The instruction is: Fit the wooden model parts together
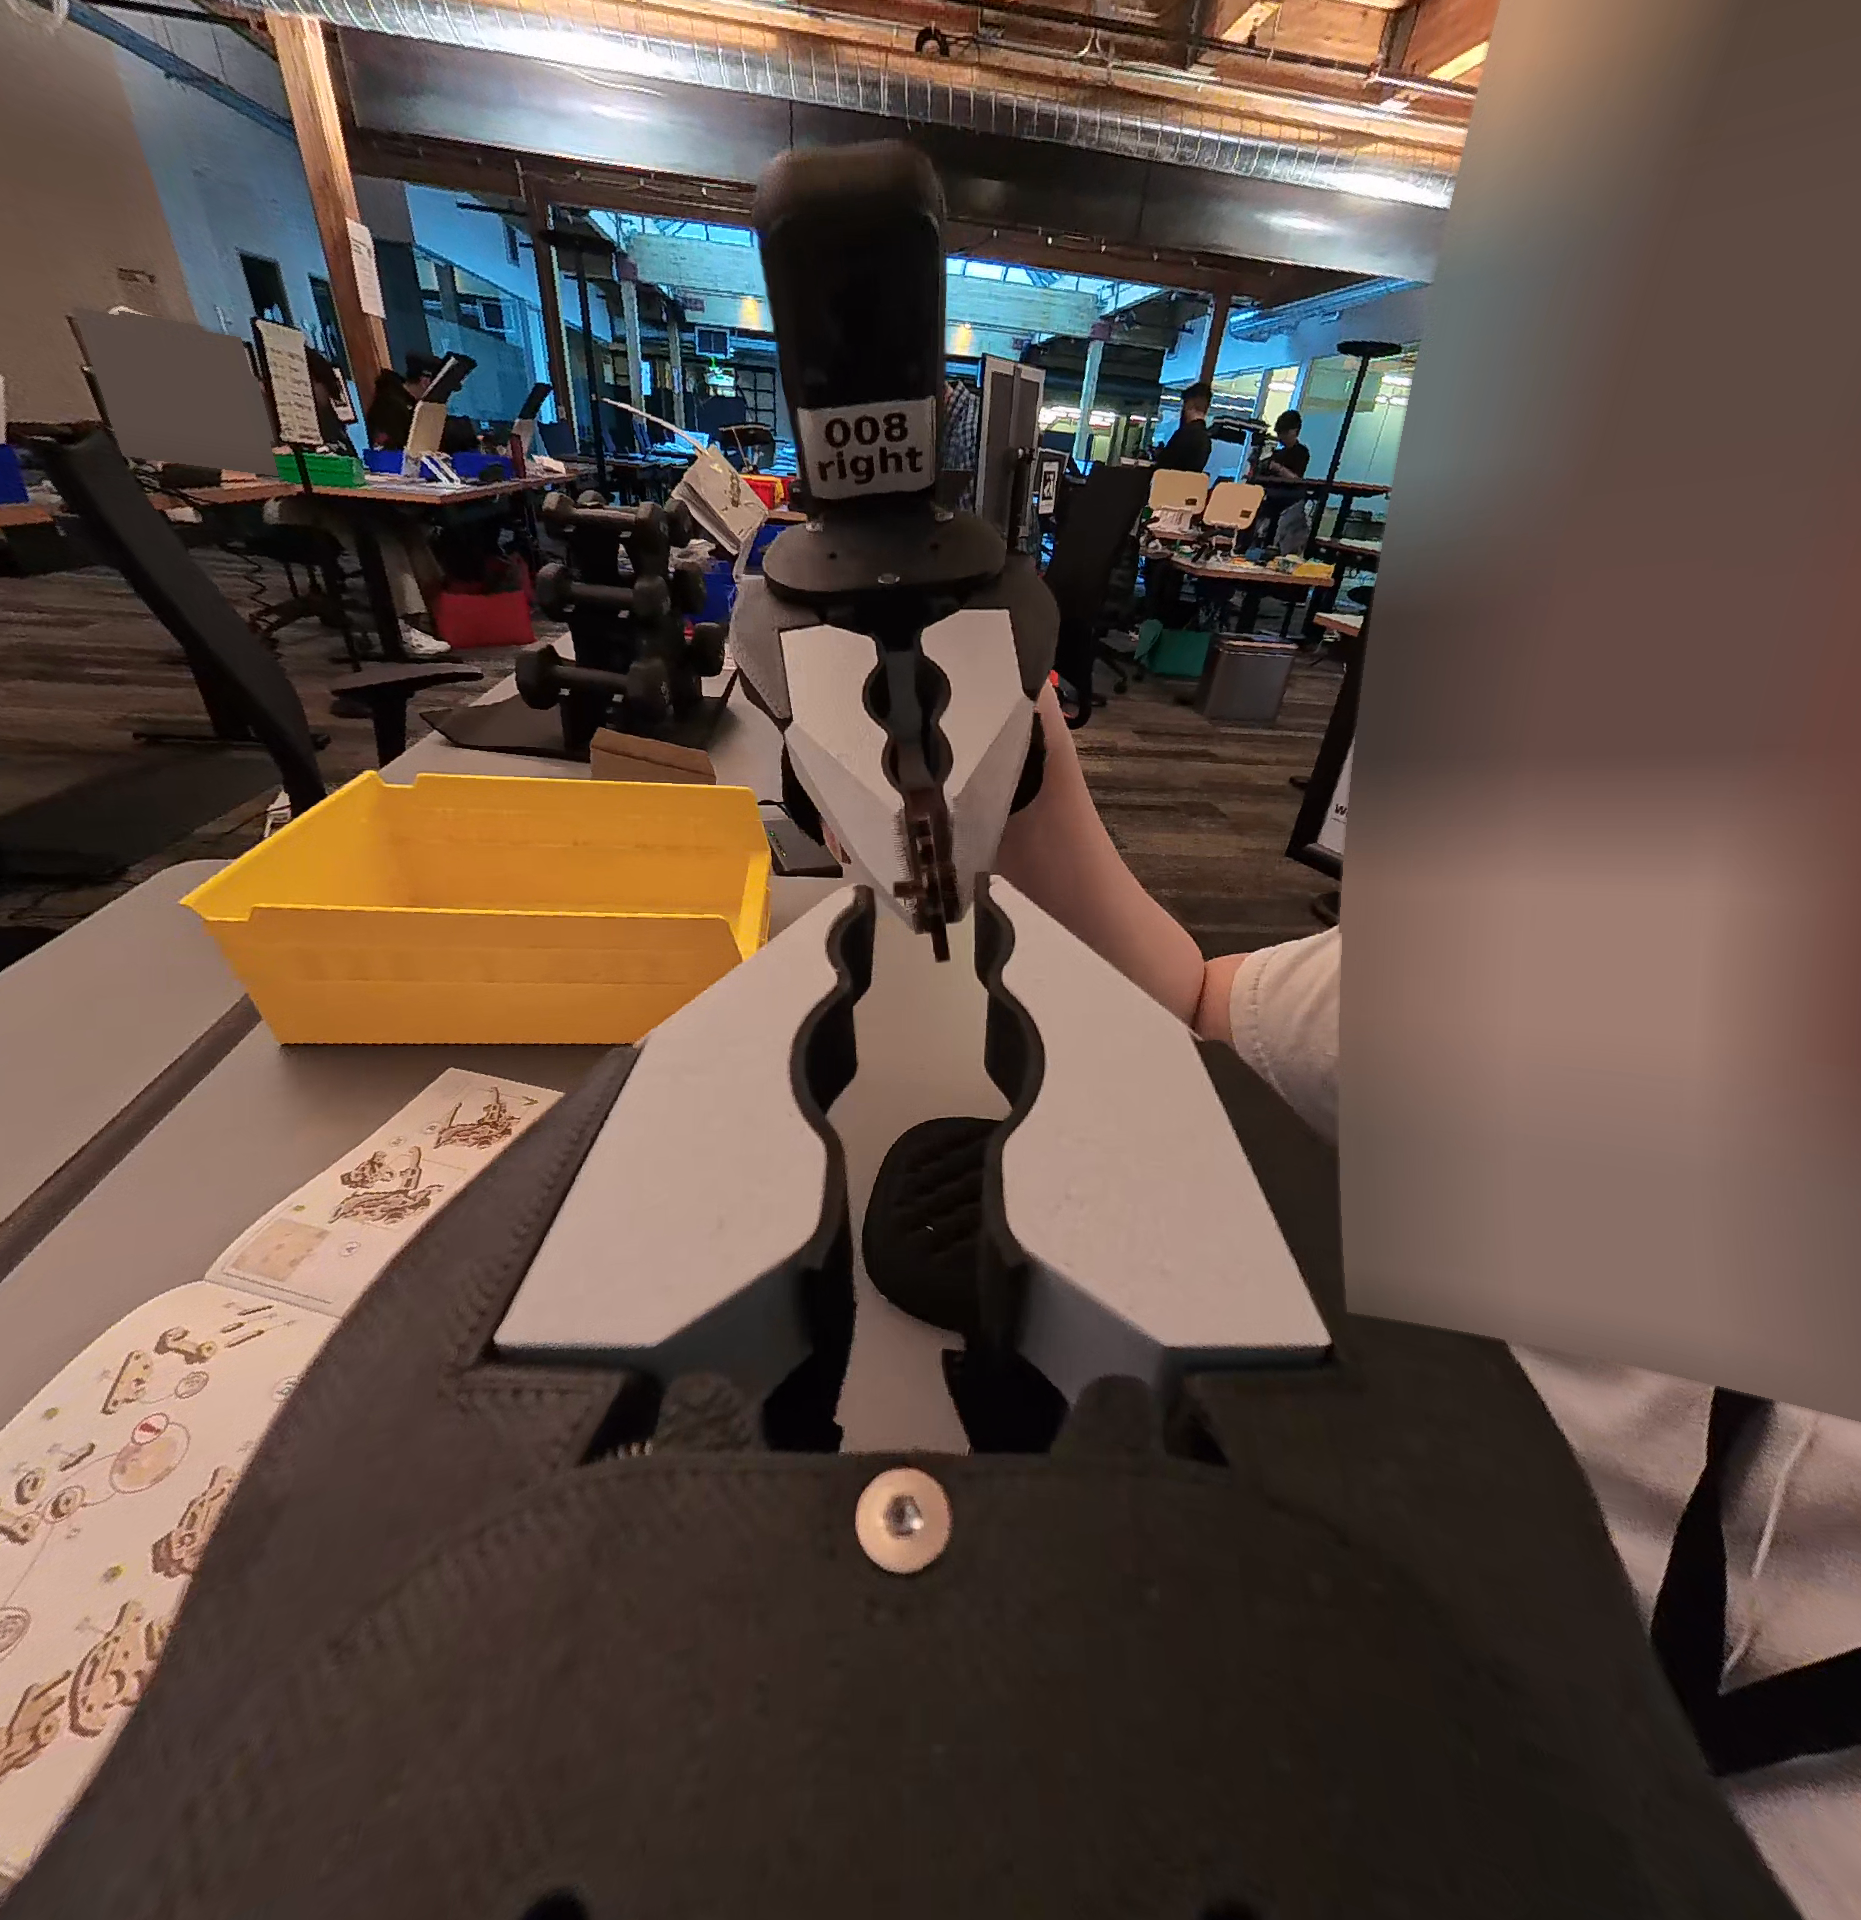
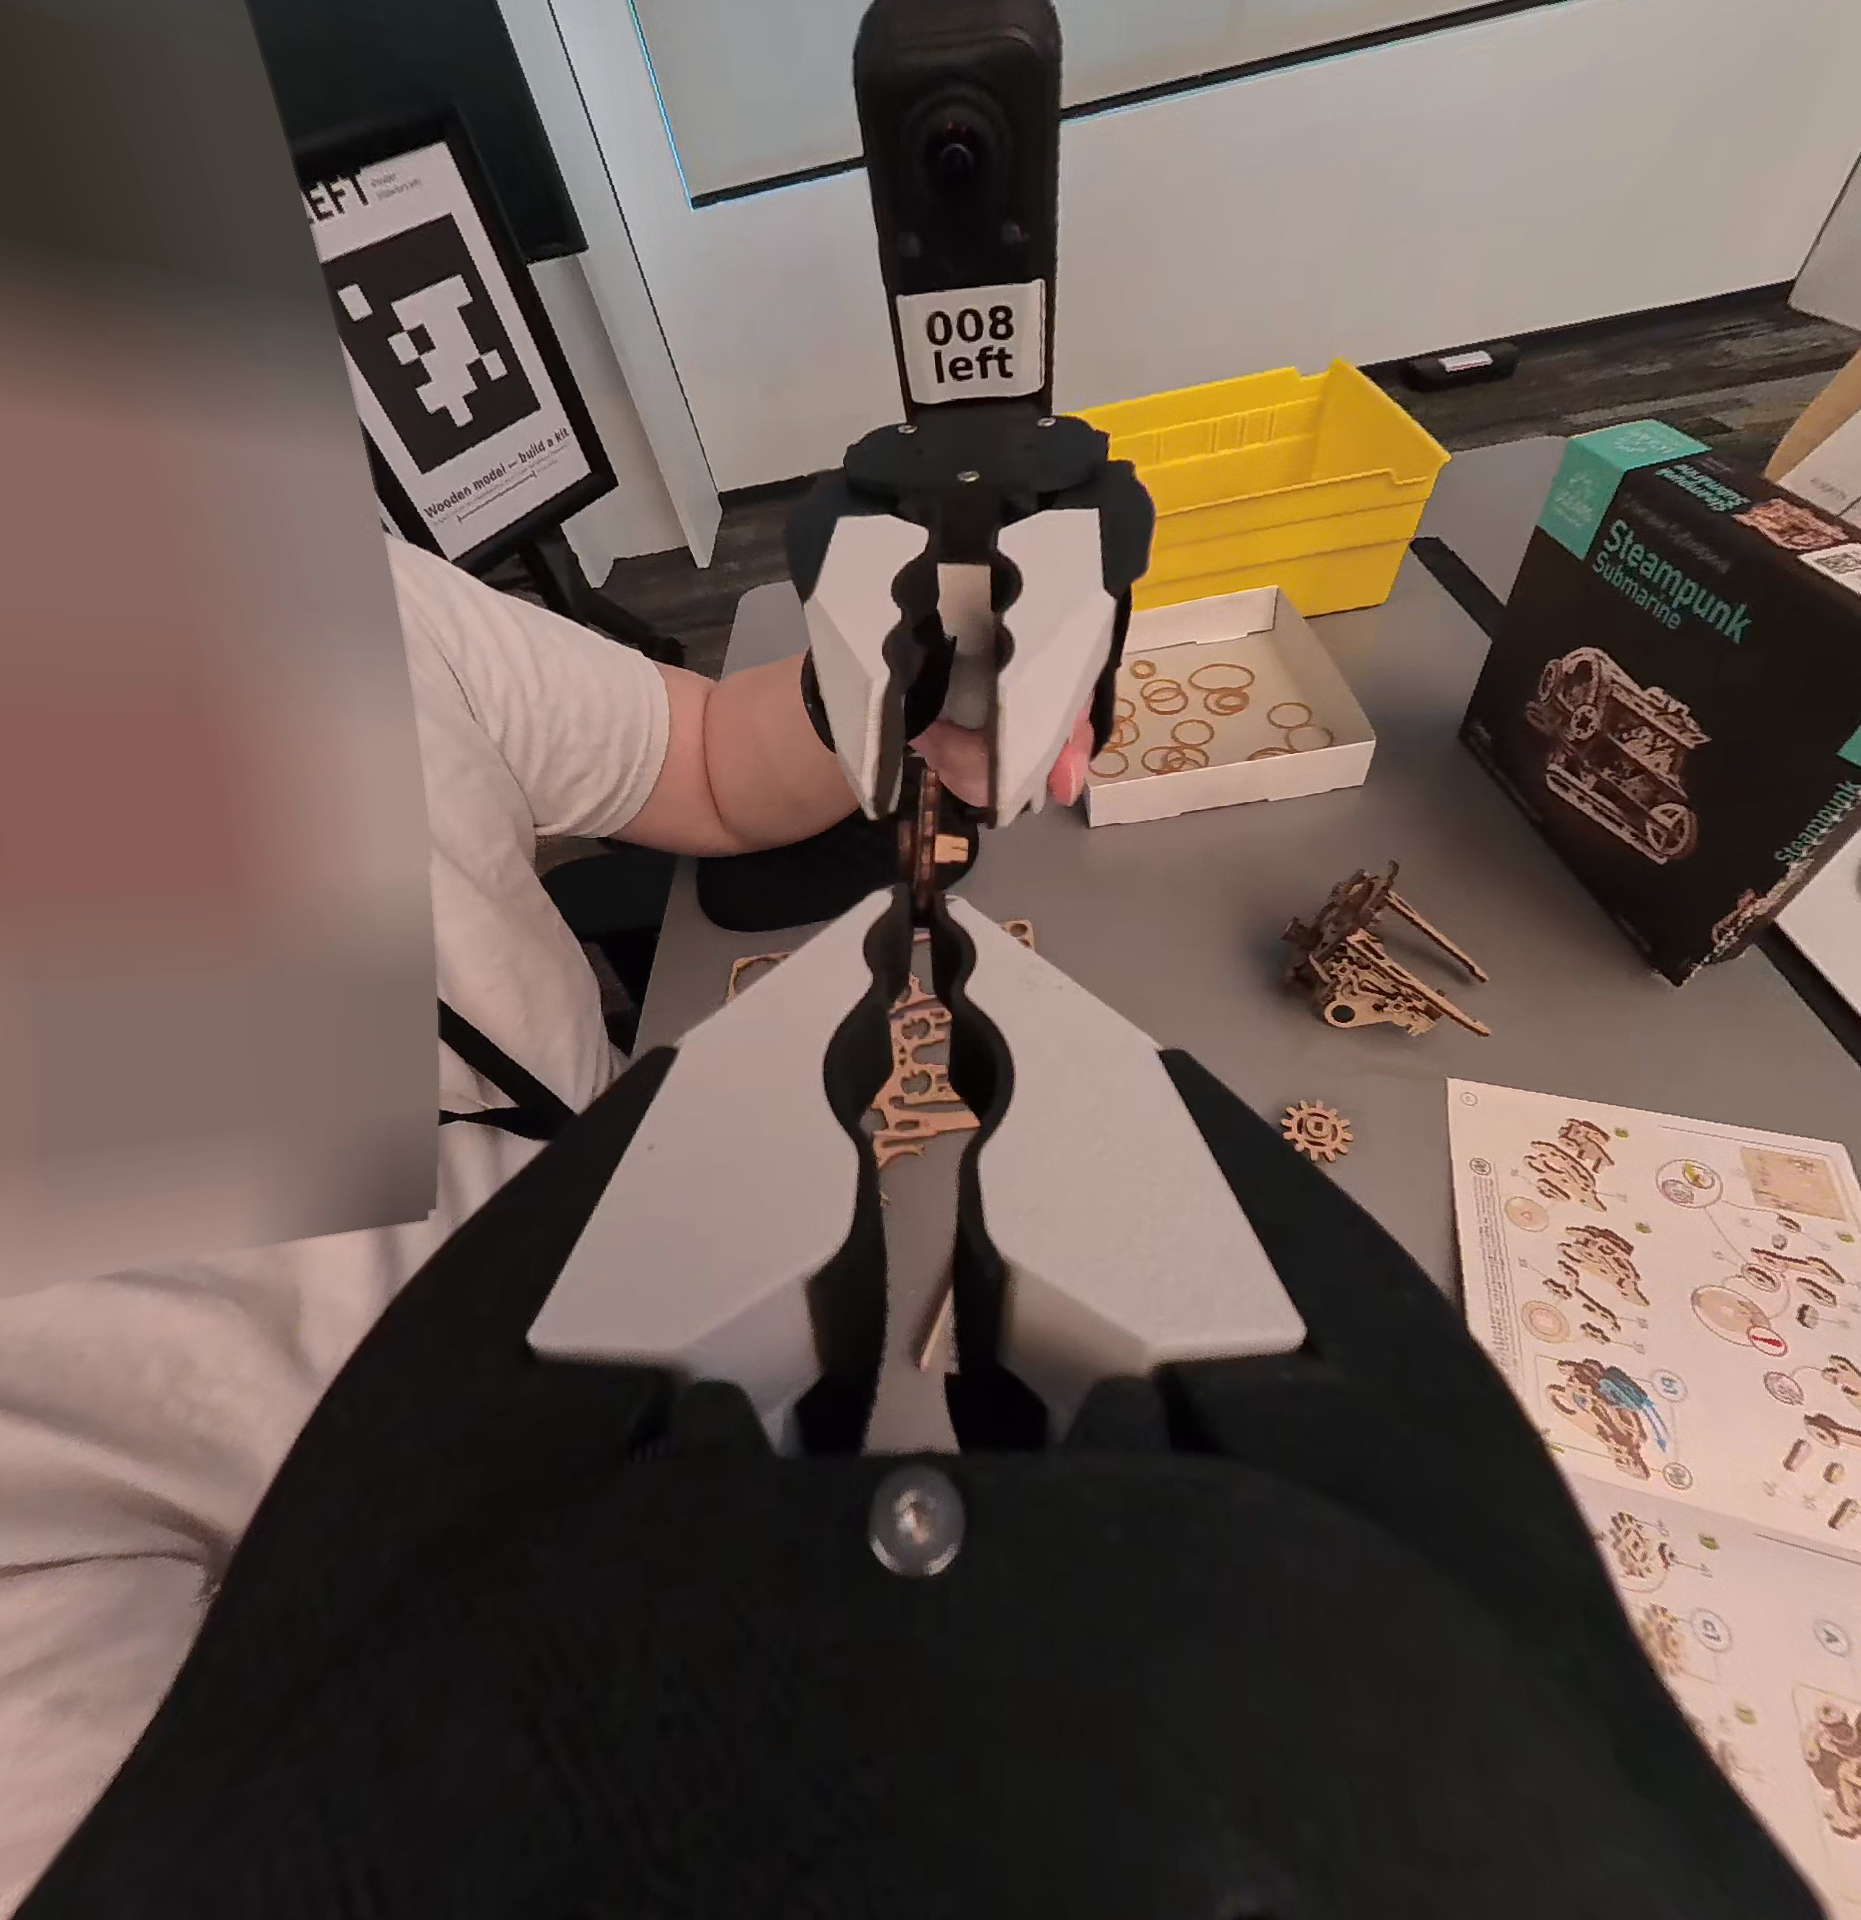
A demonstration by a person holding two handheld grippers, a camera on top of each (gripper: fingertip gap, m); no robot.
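My right gripper (image 2: 918, 909) is shut on a thin flat wooden part (image 2: 923, 826), held edge-on above the grey table (image 2: 1165, 935). In the left wrist view the right gripper (image 1: 934, 912) faces me with the part (image 1: 928, 831) sticking out of its tips. My left gripper (image 1: 923, 891) is open, tip to tip with the right one, and the part's free end lies between its fingers. The right wrist view shows the left gripper (image 2: 947, 805) open. A half-built wooden assembly (image 2: 1362, 977), a loose gear (image 2: 1318, 1129) and a flat cut-out piece (image 2: 910, 1081) lie on the table.
A yellow bin (image 2: 1269, 488) stands at the table's far side, also in the left wrist view (image 1: 490, 904). A white tray of rings (image 2: 1217, 727), the kit box (image 2: 1684, 727) and an instruction sheet (image 2: 1684, 1299) lie to the right. A marker sign (image 2: 438, 343) stands behind. Only a small space, under 4 cm, lies between the two pairs of fingers. From either gripper's tips it is about 30 cm to the half-built wooden assembly (image 2: 1362, 977).
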